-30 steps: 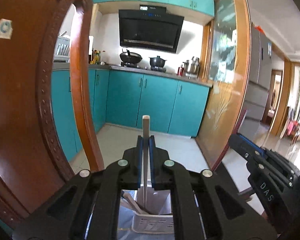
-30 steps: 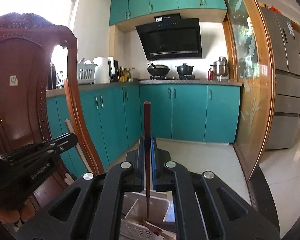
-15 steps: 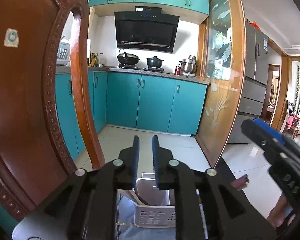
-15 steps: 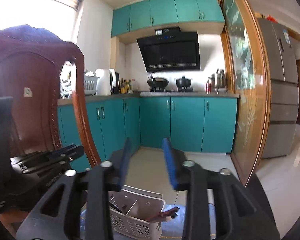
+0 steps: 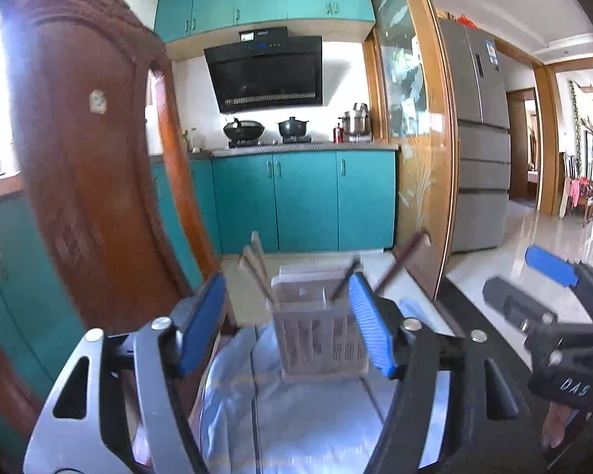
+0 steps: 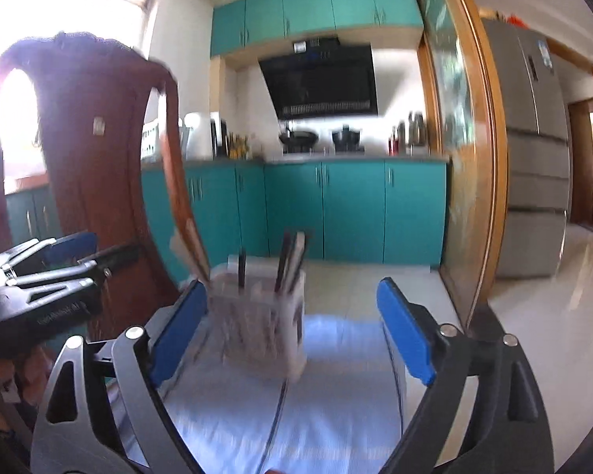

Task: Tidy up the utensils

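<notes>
Both my tongs are empty. Left tongs point(image 5: 286, 326): jaws apart and opening, blue pads clear of everything, nothing between them. Right tongs point(image 6: 292, 330): jaws wide apart and opening, likewise touching nothing. The white slotted utensil basket point(image 5: 320, 339) stands upright on the pale blue cloth point(image 5: 296, 426) covering the tabletop, ahead of both tongs and apart from them. Light wooden chopsticks point(image 5: 257, 268) lean in its left compartment; dark chopsticks point(image 5: 401, 258) lean out to the right. Frames blurred; finer details unreadable.
</notes>
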A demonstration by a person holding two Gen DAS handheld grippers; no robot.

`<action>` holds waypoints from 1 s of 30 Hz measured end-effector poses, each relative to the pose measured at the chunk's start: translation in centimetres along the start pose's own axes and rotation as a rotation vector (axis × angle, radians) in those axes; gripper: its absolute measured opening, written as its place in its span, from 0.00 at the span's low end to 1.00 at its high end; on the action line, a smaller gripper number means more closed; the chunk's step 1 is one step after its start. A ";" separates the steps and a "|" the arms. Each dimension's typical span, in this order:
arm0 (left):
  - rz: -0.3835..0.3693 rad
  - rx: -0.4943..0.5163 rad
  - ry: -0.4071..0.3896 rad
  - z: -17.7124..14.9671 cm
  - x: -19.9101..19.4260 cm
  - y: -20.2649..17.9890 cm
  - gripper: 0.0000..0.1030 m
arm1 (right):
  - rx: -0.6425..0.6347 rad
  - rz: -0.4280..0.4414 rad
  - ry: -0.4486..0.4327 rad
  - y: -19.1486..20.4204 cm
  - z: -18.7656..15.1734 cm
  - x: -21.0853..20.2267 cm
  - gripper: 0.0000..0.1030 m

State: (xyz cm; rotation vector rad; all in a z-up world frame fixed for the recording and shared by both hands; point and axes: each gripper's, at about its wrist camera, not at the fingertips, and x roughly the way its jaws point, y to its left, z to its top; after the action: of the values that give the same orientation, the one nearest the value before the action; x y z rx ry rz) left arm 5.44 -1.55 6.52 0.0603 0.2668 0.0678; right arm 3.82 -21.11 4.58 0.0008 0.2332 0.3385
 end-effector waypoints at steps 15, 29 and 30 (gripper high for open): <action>0.012 -0.005 0.016 -2.8 -3.1 1.0 0.93 | -0.064 -0.045 -0.039 2.4 -0.7 -1.6 0.97; 0.040 -0.029 0.016 -3.0 -2.6 2.4 0.97 | -0.094 -0.063 -0.038 3.0 -1.2 -1.3 0.97; 0.040 -0.027 0.016 -3.0 -2.6 2.4 0.97 | -0.095 -0.063 -0.038 3.0 -1.3 -1.3 0.97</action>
State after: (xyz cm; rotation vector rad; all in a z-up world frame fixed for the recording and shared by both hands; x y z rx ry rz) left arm 2.00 0.80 4.52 0.0387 0.2808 0.1114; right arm 1.37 -18.71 3.76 -0.0940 0.1790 0.2859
